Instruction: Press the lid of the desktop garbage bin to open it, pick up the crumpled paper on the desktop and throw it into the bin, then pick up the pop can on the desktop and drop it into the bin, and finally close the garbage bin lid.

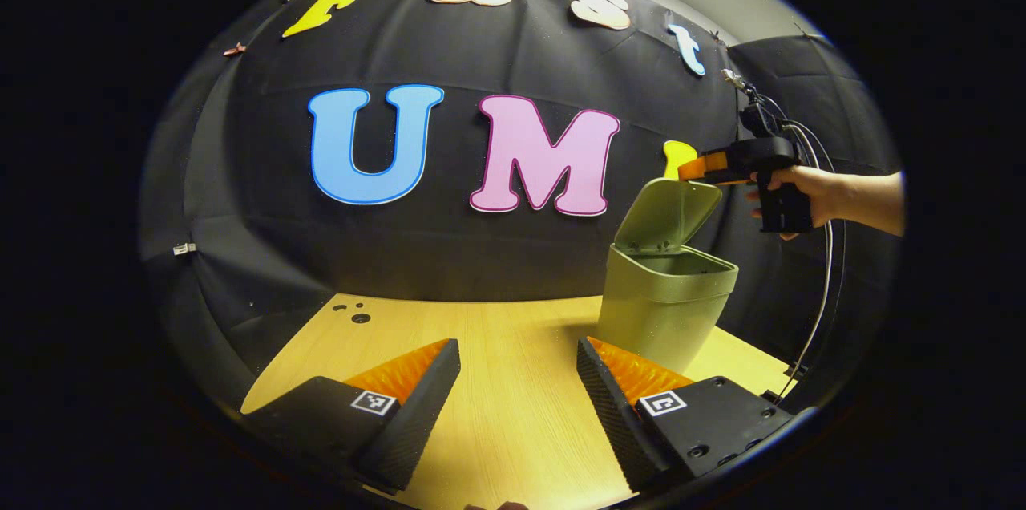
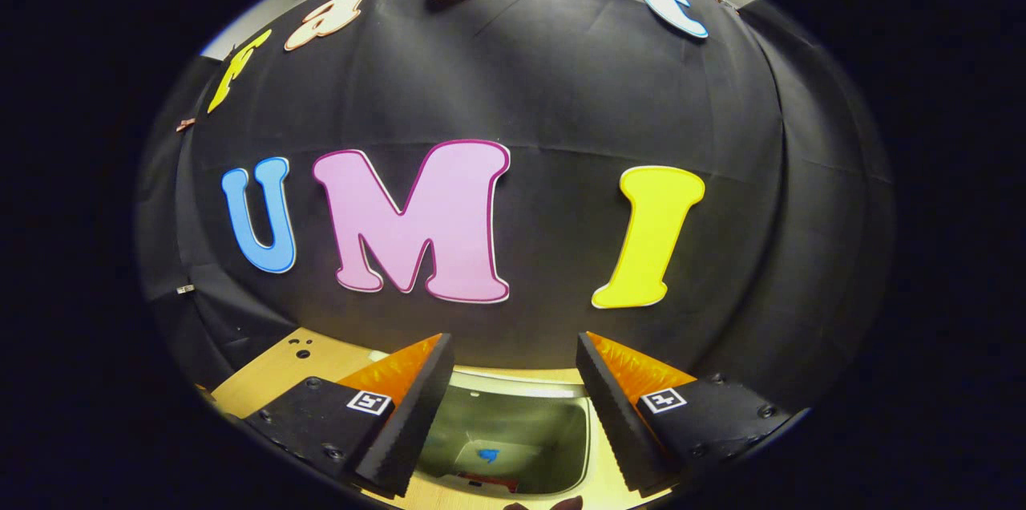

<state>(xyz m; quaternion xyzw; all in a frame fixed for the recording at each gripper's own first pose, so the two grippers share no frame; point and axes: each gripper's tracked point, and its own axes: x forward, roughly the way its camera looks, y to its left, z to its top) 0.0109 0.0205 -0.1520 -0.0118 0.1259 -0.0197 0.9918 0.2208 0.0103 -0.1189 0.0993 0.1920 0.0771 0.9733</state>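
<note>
Left gripper view: the bin [image 1: 667, 305] stands on the table [image 1: 513, 406], lid [image 1: 672, 212] raised; the right tool [image 1: 696, 167] hovers released at its top edge (left tool [image 1: 519, 370] spread, empty). A hard push could tip the bin.

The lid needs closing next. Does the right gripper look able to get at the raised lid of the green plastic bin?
Probably yes: the right gripper, jaws open and empty, hovers right by the top edge of the raised lid of the green plastic bin, with nothing between.
</note>
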